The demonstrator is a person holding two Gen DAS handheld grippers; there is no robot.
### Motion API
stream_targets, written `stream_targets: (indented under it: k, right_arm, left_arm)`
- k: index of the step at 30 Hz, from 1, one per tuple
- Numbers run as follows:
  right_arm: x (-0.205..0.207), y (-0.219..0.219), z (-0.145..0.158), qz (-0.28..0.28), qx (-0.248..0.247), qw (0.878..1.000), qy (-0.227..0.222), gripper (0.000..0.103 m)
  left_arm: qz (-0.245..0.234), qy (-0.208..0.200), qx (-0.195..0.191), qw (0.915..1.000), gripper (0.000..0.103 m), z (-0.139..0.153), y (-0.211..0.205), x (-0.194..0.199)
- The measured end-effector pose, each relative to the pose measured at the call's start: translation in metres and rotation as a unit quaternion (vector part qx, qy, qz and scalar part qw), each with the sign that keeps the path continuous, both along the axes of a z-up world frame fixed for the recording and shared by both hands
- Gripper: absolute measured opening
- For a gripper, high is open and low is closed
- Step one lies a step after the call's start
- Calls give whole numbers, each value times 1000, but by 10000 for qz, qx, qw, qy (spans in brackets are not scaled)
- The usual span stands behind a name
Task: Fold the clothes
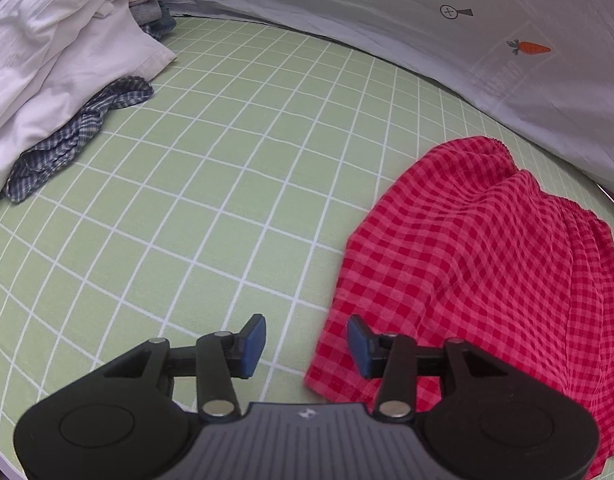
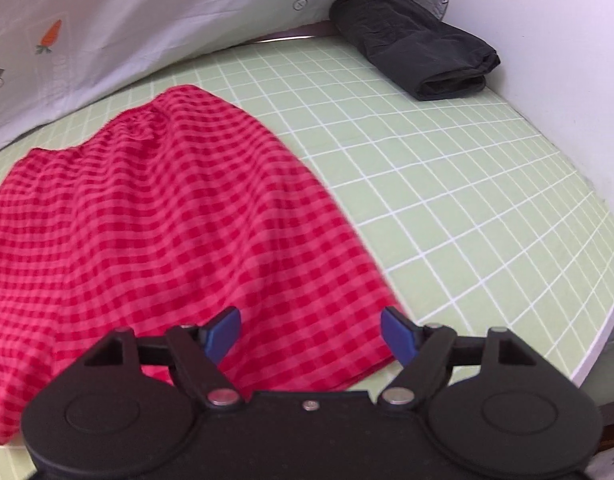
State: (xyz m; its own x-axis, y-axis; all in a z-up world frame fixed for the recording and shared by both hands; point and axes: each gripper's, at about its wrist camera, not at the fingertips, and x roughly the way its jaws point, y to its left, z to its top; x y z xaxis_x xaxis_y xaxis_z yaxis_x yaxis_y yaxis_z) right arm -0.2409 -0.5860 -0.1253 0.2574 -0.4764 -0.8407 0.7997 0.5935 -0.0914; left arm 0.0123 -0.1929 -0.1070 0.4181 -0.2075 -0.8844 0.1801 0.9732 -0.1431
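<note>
A red checked garment (image 1: 479, 264) lies spread on the green grid mat (image 1: 235, 184), its gathered waistband toward the far side. My left gripper (image 1: 307, 346) is open and empty, hovering at the garment's near left corner. In the right wrist view the same garment (image 2: 155, 216) fills the left half of the mat (image 2: 447, 184). My right gripper (image 2: 311, 336) is open and empty, just above the garment's near right corner, its jaws astride the hem.
A pile of white cloth (image 1: 55, 64) and a blue checked garment (image 1: 79, 136) lie at the far left. A folded black garment (image 2: 415, 40) sits at the far right corner. A grey sheet with a carrot print (image 1: 529, 48) hangs behind. The mat's right edge (image 2: 603, 320) drops off.
</note>
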Motion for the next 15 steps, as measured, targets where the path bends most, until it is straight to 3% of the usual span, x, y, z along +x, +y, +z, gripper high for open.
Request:
stream_targets:
  k: [5, 8, 10, 11, 12, 13, 14, 15]
  right_arm:
    - [-13, -30, -11, -122, 413, 9991, 30, 77]
    - [-12, -36, -15, -51, 581, 9983, 61, 58]
    - [-10, -38, -19, -59, 608, 9980, 170, 39]
    - [-11, -39, -19, -76, 605, 9980, 178, 34]
    - [-12, -40, -19, -96, 597, 9980, 163, 20]
    - [-13, -41, -19, -116, 589, 9981, 149, 4]
    - [-15, -42, -19, -136, 581, 9981, 134, 2]
    - [-16, -43, -19, -132, 494, 9986, 163, 2]
  left_arm:
    - [20, 137, -29, 9999, 57, -11, -15, 11]
    - [200, 206, -164, 9995, 57, -15, -17, 12]
    - [271, 241, -136, 9992, 54, -18, -19, 12]
    - [274, 261, -114, 9992, 50, -19, -20, 11]
    - [272, 278, -90, 9992, 46, -20, -22, 11]
    - [219, 274, -56, 9994, 28, -21, -23, 12]
    - [166, 270, -21, 9995, 7, -21, -24, 12]
    - [113, 266, 13, 9996, 1, -22, -25, 13]
